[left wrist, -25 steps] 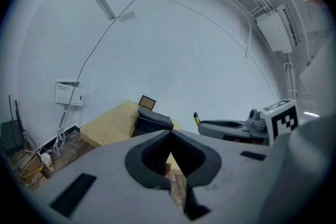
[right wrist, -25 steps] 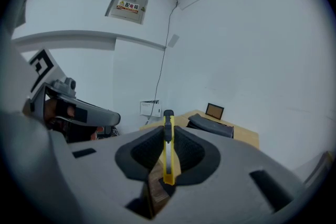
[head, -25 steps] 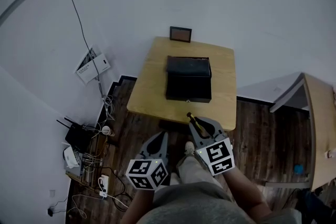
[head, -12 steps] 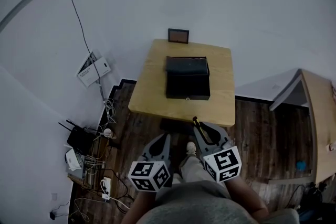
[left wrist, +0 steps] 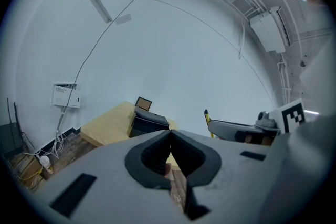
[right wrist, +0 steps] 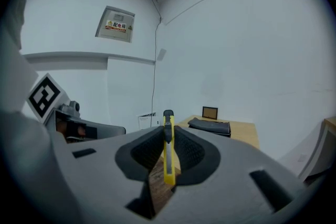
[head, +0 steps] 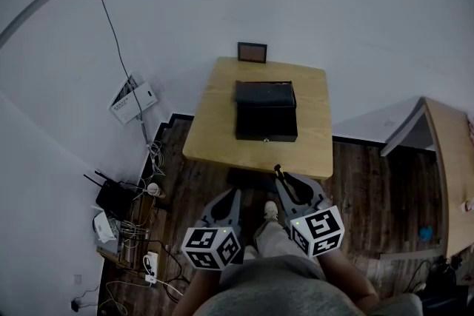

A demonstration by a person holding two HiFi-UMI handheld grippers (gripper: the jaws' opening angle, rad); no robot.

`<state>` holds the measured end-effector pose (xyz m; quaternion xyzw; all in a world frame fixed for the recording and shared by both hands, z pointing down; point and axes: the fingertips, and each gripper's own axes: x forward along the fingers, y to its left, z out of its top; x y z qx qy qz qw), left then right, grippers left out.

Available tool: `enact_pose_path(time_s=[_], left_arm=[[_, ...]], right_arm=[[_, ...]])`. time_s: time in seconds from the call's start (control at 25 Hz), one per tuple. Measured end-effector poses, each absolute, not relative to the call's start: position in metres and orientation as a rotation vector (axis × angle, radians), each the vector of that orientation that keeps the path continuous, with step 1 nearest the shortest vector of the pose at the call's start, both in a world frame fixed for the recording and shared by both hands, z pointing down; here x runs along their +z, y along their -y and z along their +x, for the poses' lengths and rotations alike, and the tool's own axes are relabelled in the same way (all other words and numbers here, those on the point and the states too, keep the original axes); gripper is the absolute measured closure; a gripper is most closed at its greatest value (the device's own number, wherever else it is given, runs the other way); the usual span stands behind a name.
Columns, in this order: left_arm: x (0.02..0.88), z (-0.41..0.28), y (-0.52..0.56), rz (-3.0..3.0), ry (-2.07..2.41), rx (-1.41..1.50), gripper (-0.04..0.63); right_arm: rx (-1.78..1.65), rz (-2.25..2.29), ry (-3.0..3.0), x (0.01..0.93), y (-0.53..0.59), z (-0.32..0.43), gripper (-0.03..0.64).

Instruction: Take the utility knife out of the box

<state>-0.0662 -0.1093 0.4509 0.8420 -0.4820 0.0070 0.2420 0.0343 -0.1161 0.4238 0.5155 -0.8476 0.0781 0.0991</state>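
Note:
A yellow and black utility knife [right wrist: 168, 147] stands clamped between the jaws of my right gripper [right wrist: 168, 131], its black tip pointing forward and up. In the head view that right gripper [head: 285, 177] hovers just off the near edge of the wooden table [head: 315, 137], with the knife [head: 279, 172] sticking out toward it. The black box [head: 266, 111] lies closed-looking on the table's middle, well away from both grippers. My left gripper [head: 229, 196] hangs over the floor to the left, jaws together with nothing between them [left wrist: 169, 139].
A small framed picture [head: 252, 52] leans on the wall behind the table. Cables, a router and power strips [head: 122, 207] clutter the floor at the left. Another wooden desk [head: 452, 181] stands at the right. A person's legs and shoe [head: 268, 209] are below the grippers.
My right gripper has drawn back from the table's edge toward my body and rolled a little, carrying the knife with it. The left gripper has stayed where it was.

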Motion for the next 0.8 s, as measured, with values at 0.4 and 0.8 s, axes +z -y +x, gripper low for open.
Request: enact_pose_path(time_s=[0.4, 0.8], left_arm=[[0.452, -0.070, 0.117, 2.301, 1.315, 0.024, 0.592], [0.455, -0.072, 0.120, 2.295, 1.304, 0.022, 0.592]], right_arm=[[0.235, 1.528, 2.525, 0.421, 0.121, 0.028, 0.565], [0.230, 1.518, 2.529, 0.419, 0.123, 0.022, 0.565]])
